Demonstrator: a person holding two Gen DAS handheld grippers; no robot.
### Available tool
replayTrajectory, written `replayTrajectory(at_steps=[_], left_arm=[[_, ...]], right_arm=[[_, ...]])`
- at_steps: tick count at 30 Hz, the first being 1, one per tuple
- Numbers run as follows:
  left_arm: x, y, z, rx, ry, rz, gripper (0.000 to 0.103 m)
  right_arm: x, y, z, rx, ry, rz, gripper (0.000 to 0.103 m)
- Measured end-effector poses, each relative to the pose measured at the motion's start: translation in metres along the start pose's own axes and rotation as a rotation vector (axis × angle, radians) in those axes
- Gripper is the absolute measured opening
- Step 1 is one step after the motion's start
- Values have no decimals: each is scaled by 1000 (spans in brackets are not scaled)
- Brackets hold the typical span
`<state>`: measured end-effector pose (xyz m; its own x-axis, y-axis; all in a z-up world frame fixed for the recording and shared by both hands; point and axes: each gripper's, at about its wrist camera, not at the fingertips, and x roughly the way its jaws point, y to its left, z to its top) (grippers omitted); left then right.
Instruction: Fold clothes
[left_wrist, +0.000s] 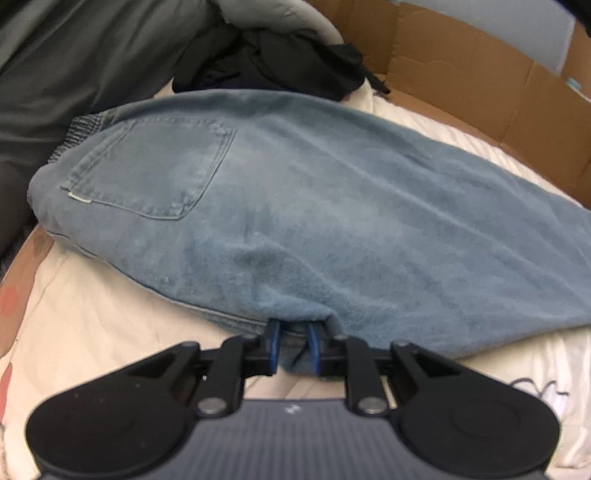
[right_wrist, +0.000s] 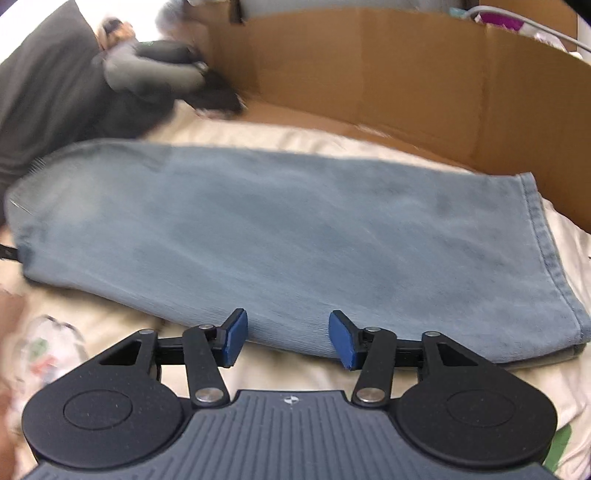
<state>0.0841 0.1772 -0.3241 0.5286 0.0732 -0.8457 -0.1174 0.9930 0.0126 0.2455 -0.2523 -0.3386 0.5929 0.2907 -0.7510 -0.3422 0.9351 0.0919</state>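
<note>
Jeans (left_wrist: 314, 221) lie flat across the bed (left_wrist: 92, 325), folded lengthwise, waistband to my left and hem (right_wrist: 546, 258) to my right. Back pocket (left_wrist: 155, 170) faces up near the waist end. My left tool (left_wrist: 293, 345) is at the near edge of the denim, around the crotch seam; its blue pads (left_wrist: 274, 345) are drawn close with a pinch of fabric bunched between them, so it has hold of the jeans. My right tool (right_wrist: 288, 338) sits at the near edge of the leg, further toward the hem; its pads (right_wrist: 341, 339) stand wide apart with nothing between them, the tips just over the edge of the denim. I cannot tell whether they touch the cloth. Right wrist view is motion-blurred. The bed sheet is cream with a printed pattern at the near corners. Behind the jeans, a pile of dark clothes (left_wrist: 266, 59) rests against grey bedding (left_wrist: 74, 74) at far left. A cardboard box (right_wrist: 406, 81) runs along the far side of the bed, its flap lying close to the far edge of the jeans.
</note>
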Motion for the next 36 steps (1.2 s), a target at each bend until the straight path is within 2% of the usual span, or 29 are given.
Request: replayTrajectory(at_steps=[3,9,13,16,18,24,25,27,29,33,36], left_arm=[[3,-12,0,74,-15,38,20],[-2,-23,19,52,28,48,21],[-5,-30,32,36,56,54,21],[-8,-35,41,25,78,59,22],[-11,-42,47,29,73,44,32],[-30,-69,55,57,79,0,32],[-33,-74,57,66,79,0,33],[-37,-86,60,84,81,-23,44],[-40,-97,63,108,75,-49,51],[-34,-119,65,110,92,-77,51],[-28,-134,65,110,104,-97,51]], right_arm=[[5,-15,-5,-8,7,-54,55],[-4,-52,-17,11,-5,-169,54],[-10,-76,-23,70,-19,-208,53],[-15,-93,-28,114,-30,-238,49],[-19,-105,-31,143,-37,-257,46],[-27,-130,-34,217,-51,-308,29],[-29,-131,-33,225,-52,-312,30],[-39,-132,-30,234,-64,-306,33],[-54,-133,-32,259,-117,-273,41],[-76,-152,-57,550,-246,-219,43],[-76,-159,-74,644,-283,-183,43]])
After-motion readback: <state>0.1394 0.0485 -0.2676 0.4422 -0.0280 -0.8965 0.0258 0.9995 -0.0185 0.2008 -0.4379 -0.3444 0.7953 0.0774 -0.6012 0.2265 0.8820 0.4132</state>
